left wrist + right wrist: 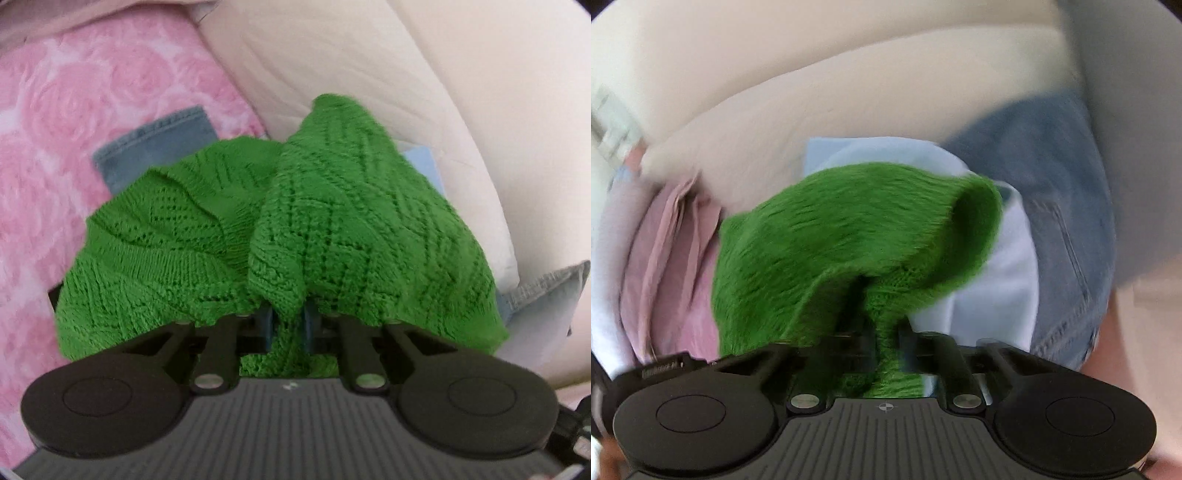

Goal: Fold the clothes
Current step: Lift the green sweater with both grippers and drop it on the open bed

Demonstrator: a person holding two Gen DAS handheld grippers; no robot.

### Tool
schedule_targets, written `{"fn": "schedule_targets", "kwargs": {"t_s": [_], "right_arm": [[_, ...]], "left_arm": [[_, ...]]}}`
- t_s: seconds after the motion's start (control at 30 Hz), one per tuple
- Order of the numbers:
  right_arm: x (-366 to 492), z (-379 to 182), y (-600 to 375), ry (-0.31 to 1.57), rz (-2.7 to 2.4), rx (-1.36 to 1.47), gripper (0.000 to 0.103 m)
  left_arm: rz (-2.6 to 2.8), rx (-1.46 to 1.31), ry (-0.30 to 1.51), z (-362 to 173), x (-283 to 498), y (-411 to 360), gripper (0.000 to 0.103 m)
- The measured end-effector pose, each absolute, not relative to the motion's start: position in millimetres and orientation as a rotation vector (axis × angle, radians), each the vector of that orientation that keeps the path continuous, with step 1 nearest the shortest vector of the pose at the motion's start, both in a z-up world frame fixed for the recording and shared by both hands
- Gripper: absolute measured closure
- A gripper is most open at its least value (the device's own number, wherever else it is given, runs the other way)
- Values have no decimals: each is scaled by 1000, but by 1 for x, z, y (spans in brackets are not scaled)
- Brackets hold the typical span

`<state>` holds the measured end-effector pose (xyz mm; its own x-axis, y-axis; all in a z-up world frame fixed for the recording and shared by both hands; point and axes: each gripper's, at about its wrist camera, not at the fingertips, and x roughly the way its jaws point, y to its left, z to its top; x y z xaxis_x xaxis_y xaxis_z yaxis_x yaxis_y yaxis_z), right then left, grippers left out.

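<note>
Garment: green knit sweater point(280, 236), lifted over a pink rose-print bed cover point(74, 110), jeans point(1052, 206) beyond
Left gripper point(290, 325): fingers pinching a gathered fold of knit
Right gripper point(886, 336): fingers pinching another bunch
Handling: likely soft, light, stretchy, snag-prone; best held at hems or shoulders
Writing: small print on right gripper, unreadable

No legible text; only a small blurred, unreadable label on the right gripper point(884, 328) housing.

One green knit point(332, 221), two claws point(288, 317) point(886, 332), one pink blanket point(74, 129).
</note>
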<state>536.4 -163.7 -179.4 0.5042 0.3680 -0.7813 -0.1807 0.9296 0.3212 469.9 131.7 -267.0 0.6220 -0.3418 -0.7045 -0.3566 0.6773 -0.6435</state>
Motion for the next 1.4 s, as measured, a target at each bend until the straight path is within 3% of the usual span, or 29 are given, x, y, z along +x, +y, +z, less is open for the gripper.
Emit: {"fn": "schedule_targets", "kwargs": {"t_s": [0.43, 0.9, 1.0, 1.07, 1.1, 1.13, 1.3, 1.4], "right_arm": [[467, -98, -116, 847, 671, 208, 96], [269, -12, 31, 773, 1429, 147, 96], [209, -7, 65, 812, 1594, 86, 93], [165, -7, 91, 857, 1692, 2, 72], [143, -11, 104, 892, 1716, -57, 52], [119, -16, 117, 930, 1732, -120, 43], [31, -45, 155, 1058, 1646, -360, 43], [-1, -57, 152, 1014, 1589, -513, 43]], "left_arm": [[103, -742, 627, -137, 345, 161, 94], [530, -646, 314, 12, 18, 223, 94], [664, -598, 421, 21, -38, 238, 92], [754, -564, 492, 27, -75, 247, 83], [802, -547, 540, 26, -93, 252, 82], [861, -532, 627, 17, -105, 257, 82], [1022, -501, 922, -46, -177, 247, 81], [1054, -555, 1030, -82, -217, 224, 81]]}}
